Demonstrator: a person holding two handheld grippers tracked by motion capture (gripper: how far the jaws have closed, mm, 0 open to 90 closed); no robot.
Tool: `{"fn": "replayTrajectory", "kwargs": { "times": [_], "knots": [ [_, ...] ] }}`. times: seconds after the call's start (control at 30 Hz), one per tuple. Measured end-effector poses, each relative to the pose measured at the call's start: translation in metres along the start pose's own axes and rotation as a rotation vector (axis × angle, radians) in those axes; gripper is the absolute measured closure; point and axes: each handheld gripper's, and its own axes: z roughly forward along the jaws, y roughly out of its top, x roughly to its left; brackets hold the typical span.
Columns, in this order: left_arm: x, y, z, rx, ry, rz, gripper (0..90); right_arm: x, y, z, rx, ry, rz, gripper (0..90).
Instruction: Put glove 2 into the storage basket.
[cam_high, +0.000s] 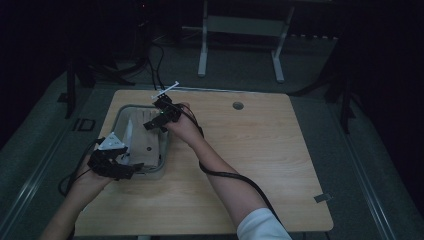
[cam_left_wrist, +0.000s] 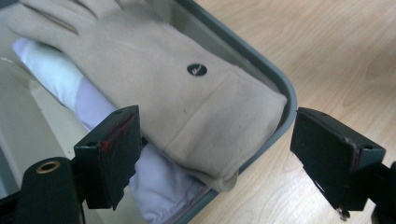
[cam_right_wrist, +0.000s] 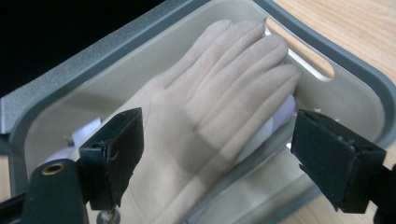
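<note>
Down at the near-left part of the wooden surface (cam_high: 240, 165) sits a grey tray (cam_high: 119, 112), and everything is placed against it. Inside the tray lies a beige glove (cam_high: 147, 142), flat and stretched along the tray's length, its fingers toward the far end and its cuff at the near end. In the left gripper view the cuff of the beige glove (cam_left_wrist: 187, 102) presses against the tray's near corner, with a small dark oval logo on its back. Under it lies a white glove (cam_left_wrist: 70, 88), showing beside and beneath the beige one, its edge spilling toward the tray's near rim. The left tool (cam_high: 122, 167) hovers at the tray's near end — its jaws spread wide on either side of the cuff, pinching nothing, one jaw over the white glove inside the tray and the other outside the rim over the wood. The right tool (cam_high: 156, 121) hangs over the tray's far end. In the right gripper view its jaws also stand wide apart above the beige glove's (cam_right_wrist: 210, 107) fingers — no pad touching the cloth — and the fingertips lie close to the handle slot in the tray's (cam_right_wrist: 355, 70) end wall.
</note>
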Motion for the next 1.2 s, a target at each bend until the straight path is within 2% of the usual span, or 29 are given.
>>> {"fn": "replayTrajectory", "kwargs": {
  "times": [0.17, 0.33, 0.37, 0.47, 0.5, 0.67, 0.73, 0.77, 0.8, 0.93, 1.2],
  "knots": [
    [-0.01, 0.007, 0.002, -0.021, -0.015, 0.007, 16.2, 0.004, -0.014, -0.013, -0.022, 0.006, -0.023, 17.2],
    [-0.017, 0.015, 0.009, -0.031, -0.02, 0.016, 16.2, 0.005, -0.027, -0.024, -0.018, 0.004, -0.036, 17.2],
    [-0.02, 0.018, 0.012, -0.032, -0.026, 0.023, 16.2, 0.002, -0.034, -0.031, -0.031, 0.01, -0.033, 17.2],
    [-0.022, 0.021, 0.015, -0.037, -0.036, 0.028, 16.2, 0.001, -0.04, -0.035, -0.031, 0.004, -0.032, 17.2],
    [-0.024, 0.023, 0.016, -0.039, -0.042, 0.029, 16.2, -0.002, -0.048, -0.039, -0.025, 0.006, -0.034, 17.2],
    [-0.033, 0.03, 0.025, -0.049, -0.064, 0.048, 16.2, -0.006, -0.06, -0.045, -0.025, -0.002, -0.034, 17.2],
    [-0.038, 0.033, 0.029, -0.079, -0.075, 0.051, 16.2, -0.01, -0.069, -0.049, -0.017, -0.007, -0.038, 17.2],
    [-0.038, 0.033, 0.029, -0.079, -0.075, 0.051, 16.2, -0.011, -0.072, -0.051, -0.014, -0.006, -0.037, 17.2],
    [-0.042, 0.035, 0.034, -0.099, -0.103, 0.041, 16.2, -0.012, -0.075, -0.052, -0.015, -0.009, -0.036, 17.2],
    [-0.052, 0.039, 0.043, -0.093, -0.128, 0.067, 16.2, -0.018, -0.085, -0.061, -0.017, -0.019, -0.026, 17.2],
    [-0.068, 0.044, 0.055, -0.09, -0.172, 0.094, 16.2, -0.026, -0.107, -0.074, -0.016, -0.029, -0.016, 17.2]
  ]
}}
